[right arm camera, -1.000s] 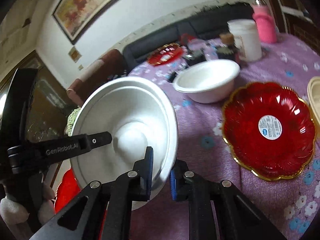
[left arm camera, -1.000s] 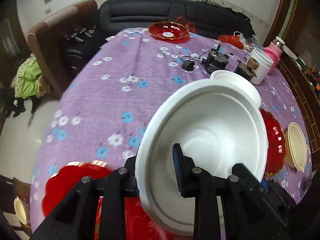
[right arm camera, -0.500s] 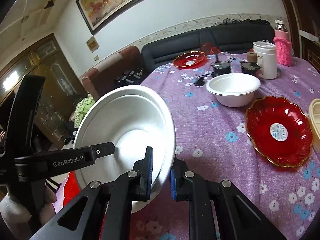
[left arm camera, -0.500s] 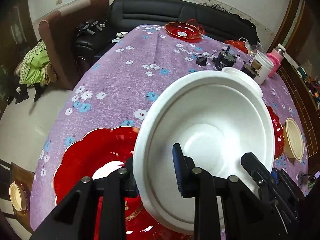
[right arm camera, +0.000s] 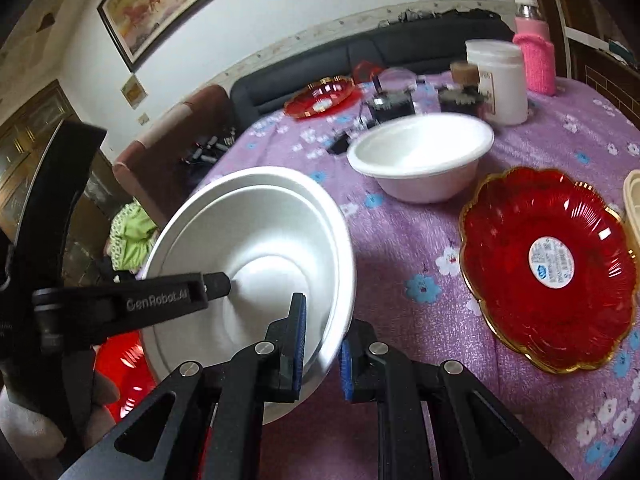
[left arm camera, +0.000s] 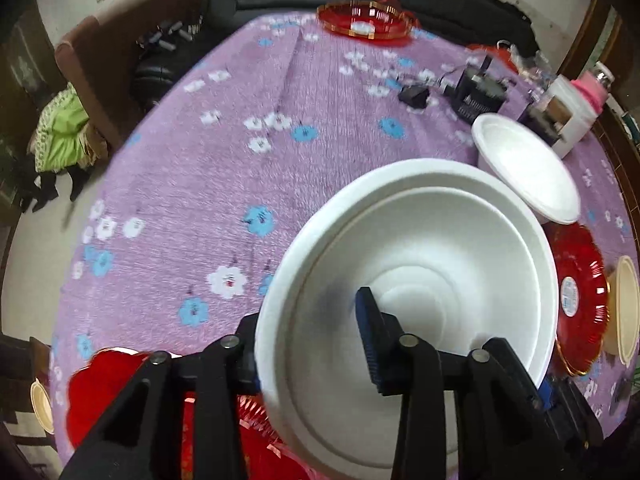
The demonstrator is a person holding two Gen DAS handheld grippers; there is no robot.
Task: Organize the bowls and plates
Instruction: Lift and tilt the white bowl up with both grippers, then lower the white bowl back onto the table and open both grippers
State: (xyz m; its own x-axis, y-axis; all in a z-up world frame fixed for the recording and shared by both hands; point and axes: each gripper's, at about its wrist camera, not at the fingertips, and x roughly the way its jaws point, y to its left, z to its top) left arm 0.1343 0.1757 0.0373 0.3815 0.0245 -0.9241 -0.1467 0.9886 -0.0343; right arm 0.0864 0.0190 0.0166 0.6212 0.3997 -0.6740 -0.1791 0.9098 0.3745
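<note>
The left hand-held gripper (left arm camera: 312, 344) has just been opening, its jaws now slack around the rim of the white bowl (left arm camera: 416, 300) at lower centre; the right hand-held gripper (right arm camera: 320, 344) pinches the opposite rim. A handover seems underway. Only the right view shows the painting (right arm camera: 168, 4), upper left.

White lettering reading "GenRobot.AI" runs along the black finger of the left gripper (right arm camera: 212, 286), seen in the right wrist view. The red plate (right arm camera: 548, 268) near the table's right edge carries a round white sticker (right arm camera: 553, 257) with blue print too small to read.
</note>
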